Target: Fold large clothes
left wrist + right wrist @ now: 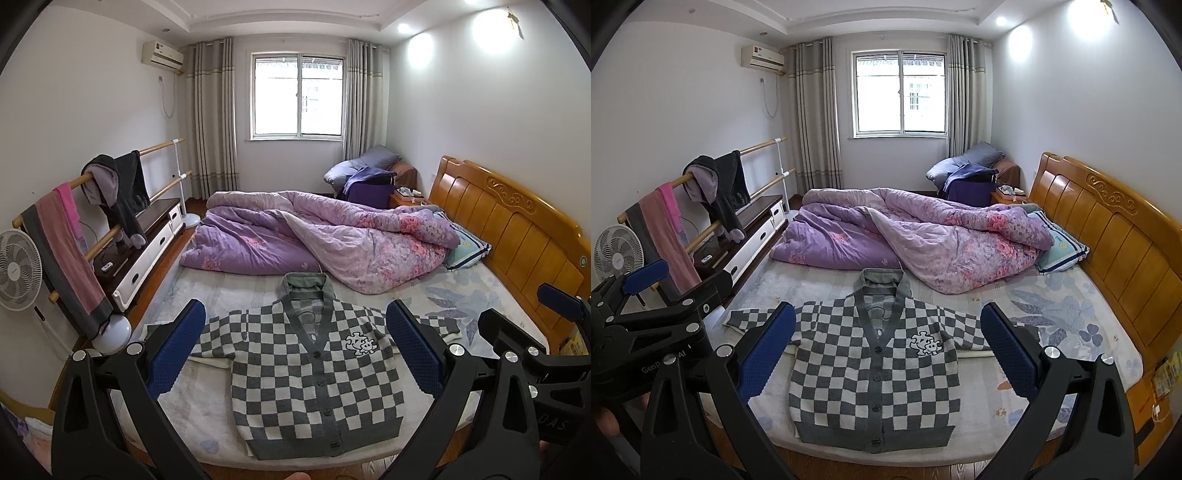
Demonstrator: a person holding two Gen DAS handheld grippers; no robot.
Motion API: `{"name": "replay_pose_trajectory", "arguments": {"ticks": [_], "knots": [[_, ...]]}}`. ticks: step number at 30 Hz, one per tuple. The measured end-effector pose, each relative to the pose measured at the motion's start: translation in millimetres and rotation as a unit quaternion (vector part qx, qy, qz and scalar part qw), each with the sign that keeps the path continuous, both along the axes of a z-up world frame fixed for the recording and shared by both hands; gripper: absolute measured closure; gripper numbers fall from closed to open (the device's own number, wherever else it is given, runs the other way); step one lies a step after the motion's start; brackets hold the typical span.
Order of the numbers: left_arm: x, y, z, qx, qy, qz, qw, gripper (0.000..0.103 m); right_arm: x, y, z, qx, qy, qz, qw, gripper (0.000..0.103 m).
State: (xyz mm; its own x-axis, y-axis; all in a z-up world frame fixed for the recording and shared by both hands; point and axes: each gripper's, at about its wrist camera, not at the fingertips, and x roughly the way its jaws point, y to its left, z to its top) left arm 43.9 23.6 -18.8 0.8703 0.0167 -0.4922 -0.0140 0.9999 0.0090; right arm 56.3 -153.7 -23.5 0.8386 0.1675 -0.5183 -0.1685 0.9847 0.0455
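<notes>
- Looking along the left wrist view, the left gripper (295, 347) hangs above the near edge of the bed (480, 295) with its blue pads wide apart and nothing between them.
- The checkered cardigan (306, 380) lies flat and face up on the mattress, buttoned, collar toward the quilt, hem at the near edge, both sleeves spread outward.
- The right gripper (561, 306) shows at the right edge of this view, held off the cloth; only one blue pad is visible here.
- Judging from the untouched layout, folding has not begun; a good first move would be to pinch one sleeve near its cuff and carry it across the chest, keeping the knit taut so it does not bunch.
- Turning to the right wrist view, the right gripper (886, 347) is likewise spread open and empty, framing the cardigan (875, 369).
- The left gripper (646, 280) sits at the left edge, clear of the sleeve.
- A rumpled purple quilt (923, 240) fills the far half of the bed, just beyond the collar, so room is limited there.
- A wooden headboard (1108, 229) stands right; a window (899, 92) faces, and a fan (617, 254) stands left.
</notes>
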Motion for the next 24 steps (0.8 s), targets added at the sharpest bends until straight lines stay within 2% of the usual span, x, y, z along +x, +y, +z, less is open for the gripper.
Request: {"name": "replay_pose_trajectory", "arguments": {"ticks": [10,14,17,24], "knots": [[20,28,-24,0.026,0.009,-0.008,0.9996,0.005,22,40,-29,-0.018,0.038,-0.012,0.999,0.006],[37,38,-43,0.009,0.034,-0.006,0.9994,0.005,39,51,-42,-0.030,0.051,-0.008,0.998,0.006],[58,42,-59,0.010,0.053,0.005,0.9985,0.005,60,57,-58,-0.036,0.068,0.001,0.997,0.006],[114,50,-99,0.040,0.085,0.022,0.9953,0.005,122,75,-104,-0.053,0.097,0.038,0.993,0.006]]}}
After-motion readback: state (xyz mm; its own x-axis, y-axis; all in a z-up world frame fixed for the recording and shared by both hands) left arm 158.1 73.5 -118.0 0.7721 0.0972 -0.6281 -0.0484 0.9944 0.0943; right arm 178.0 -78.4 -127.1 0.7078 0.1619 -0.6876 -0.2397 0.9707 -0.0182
